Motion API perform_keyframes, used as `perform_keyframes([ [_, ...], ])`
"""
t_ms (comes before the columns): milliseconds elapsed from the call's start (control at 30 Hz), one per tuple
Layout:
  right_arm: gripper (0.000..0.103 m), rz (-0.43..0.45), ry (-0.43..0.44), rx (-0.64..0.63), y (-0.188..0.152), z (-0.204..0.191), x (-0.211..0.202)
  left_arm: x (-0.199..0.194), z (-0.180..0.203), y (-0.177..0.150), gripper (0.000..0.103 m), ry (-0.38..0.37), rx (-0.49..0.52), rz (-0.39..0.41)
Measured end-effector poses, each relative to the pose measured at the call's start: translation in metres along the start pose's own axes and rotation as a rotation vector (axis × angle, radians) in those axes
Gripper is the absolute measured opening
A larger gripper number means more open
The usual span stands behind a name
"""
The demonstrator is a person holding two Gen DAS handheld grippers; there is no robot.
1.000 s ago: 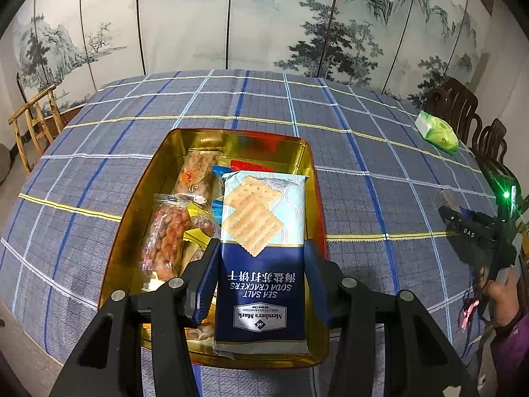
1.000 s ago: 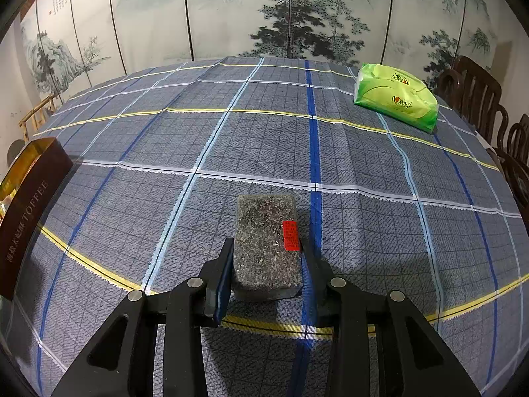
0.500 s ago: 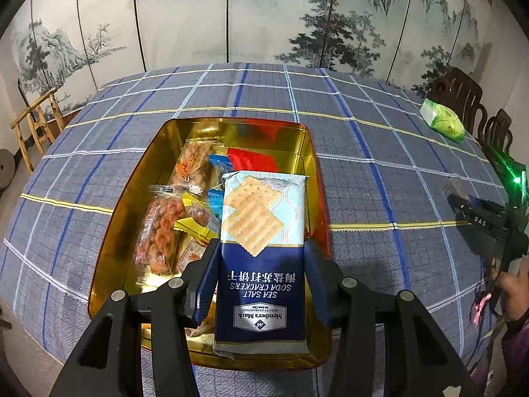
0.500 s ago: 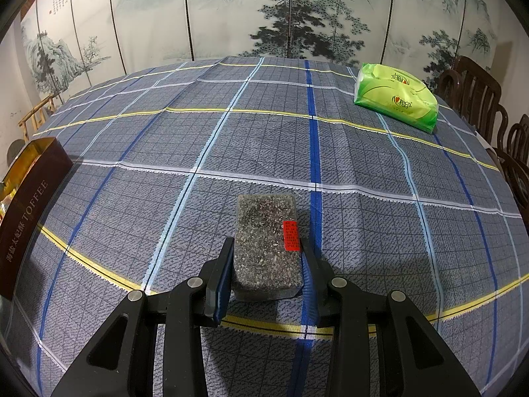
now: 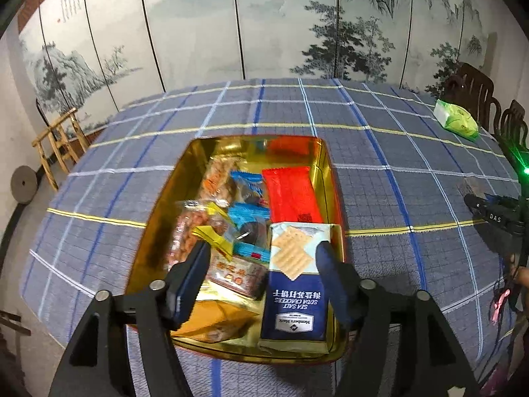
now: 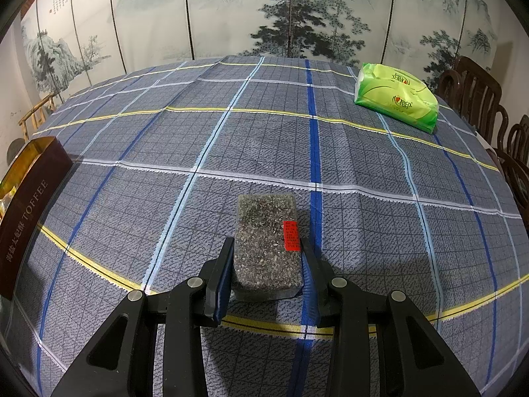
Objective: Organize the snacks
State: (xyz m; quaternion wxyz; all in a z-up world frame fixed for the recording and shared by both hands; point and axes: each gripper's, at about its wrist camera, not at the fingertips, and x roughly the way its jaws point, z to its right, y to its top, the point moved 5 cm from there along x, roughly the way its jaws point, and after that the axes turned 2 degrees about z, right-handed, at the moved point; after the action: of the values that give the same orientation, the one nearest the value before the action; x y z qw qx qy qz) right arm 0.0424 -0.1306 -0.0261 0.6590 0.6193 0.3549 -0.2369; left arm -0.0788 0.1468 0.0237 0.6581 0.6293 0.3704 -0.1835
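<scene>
A gold tin [image 5: 155, 211] holds several snack packets, with a red packet [image 5: 291, 193] at its far right. A blue and white soda cracker pack [image 5: 296, 284] lies in the tin's near right corner. My left gripper [image 5: 263, 251] hovers over it with its jaws opening. The left pad stands well clear of the pack and the right pad is beside its edge. My right gripper [image 6: 267, 251] is shut on a grey speckled snack block [image 6: 266, 231] with a red label, resting on the checked tablecloth. In the left wrist view, that right gripper [image 5: 496, 218] shows at the far right.
A green tissue pack [image 6: 396, 99] lies at the table's far right. Dark wooden chairs [image 6: 479, 96] stand past it, and a light wooden chair [image 5: 56, 142] stands at the left. The tin's brown side [image 6: 29, 198] is at the left in the right wrist view.
My left gripper's jaws have spread and let go of the cracker pack, which now lies in the tin's near right corner. The right gripper and its block have not moved.
</scene>
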Motion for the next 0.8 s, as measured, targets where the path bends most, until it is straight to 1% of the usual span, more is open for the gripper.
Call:
perform_keyframes([
  [67, 0.038, -0.015, 0.006, -0.003, 0.000, -0.002, -0.001, -0.006, -0.002, 0.001, 0.071, 0.010, 0.003, 0.016],
  [133, 0.038, -0.025, 0.015, -0.003, -0.001, -0.005, -0.003, -0.011, -0.003, 0.001, 0.080, 0.022, 0.002, 0.028],
  [167, 0.038, -0.028, 0.022, -0.002, -0.002, -0.006, -0.005, -0.014, -0.004, 0.000, 0.081, 0.026, 0.000, 0.032],
  [300, 0.037, -0.018, 0.054, 0.015, 0.002, -0.015, -0.016, -0.022, -0.006, -0.002, 0.082, 0.036, -0.005, 0.045],
  [400, 0.037, -0.001, 0.092, 0.014, 0.010, -0.029, -0.027, -0.025, -0.009, -0.005, 0.082, 0.053, -0.006, 0.045],
  [500, 0.037, 0.023, 0.144, -0.003, 0.020, -0.052, -0.042, -0.028, -0.012, -0.009, 0.084, 0.067, -0.006, 0.049],
  [700, 0.037, 0.072, 0.251, -0.094, 0.039, -0.124, -0.072, -0.033, -0.023, -0.013, 0.086, 0.084, -0.014, 0.059],
  [800, 0.037, 0.083, 0.325, -0.130, 0.047, -0.164, -0.084, -0.037, -0.032, -0.014, 0.088, 0.107, -0.025, 0.075],
])
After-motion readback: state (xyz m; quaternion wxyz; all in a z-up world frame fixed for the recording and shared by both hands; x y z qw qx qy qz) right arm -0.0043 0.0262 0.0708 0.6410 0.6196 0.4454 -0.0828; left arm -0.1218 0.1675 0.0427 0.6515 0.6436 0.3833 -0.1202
